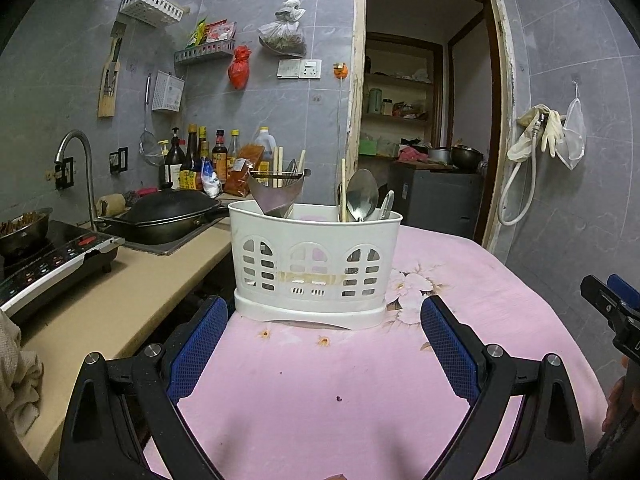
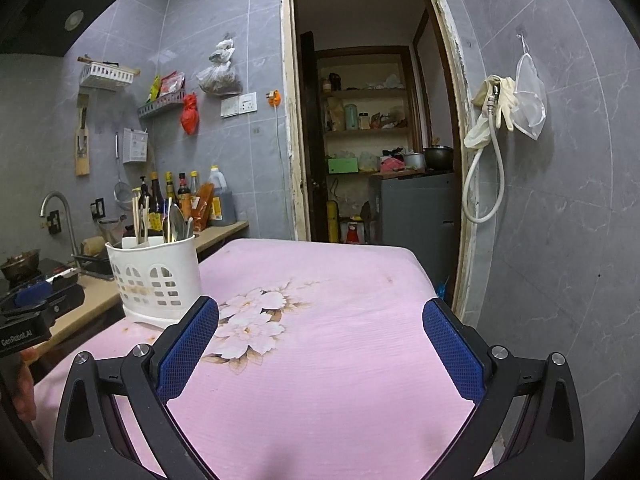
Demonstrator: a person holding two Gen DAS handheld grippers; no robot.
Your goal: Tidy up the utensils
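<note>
A white plastic utensil caddy (image 1: 316,264) stands on the pink flowered tablecloth (image 1: 320,380), straight ahead of my left gripper (image 1: 324,316). Its right compartment holds metal spoons (image 1: 362,196) and a chopstick (image 1: 343,188); a metal funnel-shaped strainer (image 1: 276,194) leans in its left side. My left gripper is open with nothing between its blue pads, just short of the caddy's base. In the right wrist view the caddy (image 2: 156,280) sits at the left, with chopsticks (image 2: 140,220) and spoons (image 2: 176,222) standing in it. My right gripper (image 2: 320,320) is open and empty over the cloth.
A beige counter (image 1: 120,300) runs along the left with an induction cooker (image 1: 52,264), a covered wok (image 1: 168,212), a tap (image 1: 76,160) and sauce bottles (image 1: 200,160). An open doorway (image 2: 376,140) lies behind the table. A hose and gloves (image 2: 492,120) hang on the right wall.
</note>
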